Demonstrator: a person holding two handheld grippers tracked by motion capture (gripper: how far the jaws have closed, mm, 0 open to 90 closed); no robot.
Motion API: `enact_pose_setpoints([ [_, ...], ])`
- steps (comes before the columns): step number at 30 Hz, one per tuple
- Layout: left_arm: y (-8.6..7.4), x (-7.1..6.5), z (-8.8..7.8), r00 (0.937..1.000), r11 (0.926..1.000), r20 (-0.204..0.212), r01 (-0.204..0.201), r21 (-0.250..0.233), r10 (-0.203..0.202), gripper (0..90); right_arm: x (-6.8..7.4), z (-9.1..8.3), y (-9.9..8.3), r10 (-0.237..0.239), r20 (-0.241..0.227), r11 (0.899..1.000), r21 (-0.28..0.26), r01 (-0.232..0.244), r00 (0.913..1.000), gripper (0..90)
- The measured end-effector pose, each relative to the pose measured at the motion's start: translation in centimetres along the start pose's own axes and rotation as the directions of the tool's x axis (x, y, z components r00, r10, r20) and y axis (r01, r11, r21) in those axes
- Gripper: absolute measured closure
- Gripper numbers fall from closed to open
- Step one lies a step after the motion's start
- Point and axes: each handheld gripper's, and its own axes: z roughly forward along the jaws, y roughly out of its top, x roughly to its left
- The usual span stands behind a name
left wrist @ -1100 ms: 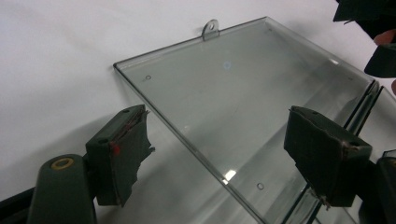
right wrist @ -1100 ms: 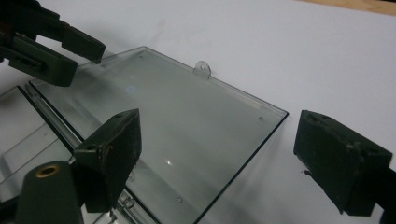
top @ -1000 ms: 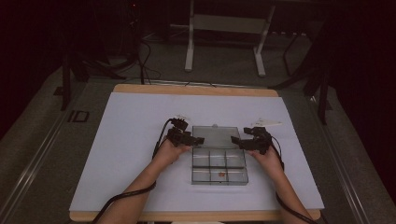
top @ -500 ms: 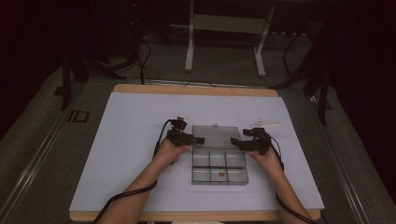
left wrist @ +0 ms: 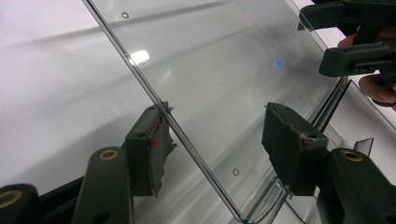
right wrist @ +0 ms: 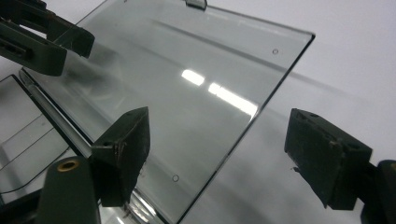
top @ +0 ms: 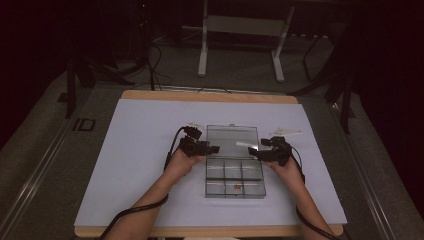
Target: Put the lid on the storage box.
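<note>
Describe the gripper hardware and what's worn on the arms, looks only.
Both grippers, left gripper and right gripper, are matte black with chunky two-jaw linkages, brass-coloured pivot bushings and worn dark pads; the left one's pad carries a red mark. A black cable trails along each forearm. Forearms are bare, no sleeves visible.

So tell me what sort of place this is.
Probably a recording bench in a lab or workshop: a white-covered table holding one clear compartment box, cables trailing over a dark floor, and a metal stand behind.
</note>
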Motion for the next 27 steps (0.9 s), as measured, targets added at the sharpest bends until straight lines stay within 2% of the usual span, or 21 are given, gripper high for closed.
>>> enact_pose_setpoints([
  [4,-0.3,-0.4,-0.4,0.9995,0.9992,-0.01,-0.029,-0.028,0.028,47.7,-0.1,-0.2,0.1,0.005,-0.014,1.0,-0.007,-0.005,0.9999,26.0],
  [9,-0.3,-0.9,-0.8,0.997,0.9964,-0.037,-0.07,-0.048,0.068,51.6,0.1,-0.6,0.3,-0.008,-0.02,1.0,-0.025,0.008,0.9998,36.9],
  [13,-0.2,-1.1,-1.2,0.9955,0.9944,-0.052,-0.082,-0.066,0.079,55.6,0.3,-1.2,0.4,-0.022,-0.026,0.999,-0.04,0.021,0.9994,49.5],
  [16,-0.2,-1.4,-1.5,0.9931,0.9914,-0.068,-0.101,-0.083,0.096,58.2,0.5,-1.5,0.5,-0.04,-0.023,0.998,-0.043,0.039,0.9989,53.5],
  [27,-0.3,-1.6,-2.2,0.987,0.9801,-0.06,-0.156,-0.123,0.149,66.6,0.6,-2.8,0.6,-0.054,-0.028,0.996,-0.07,0.052,0.9981,66.3],
])
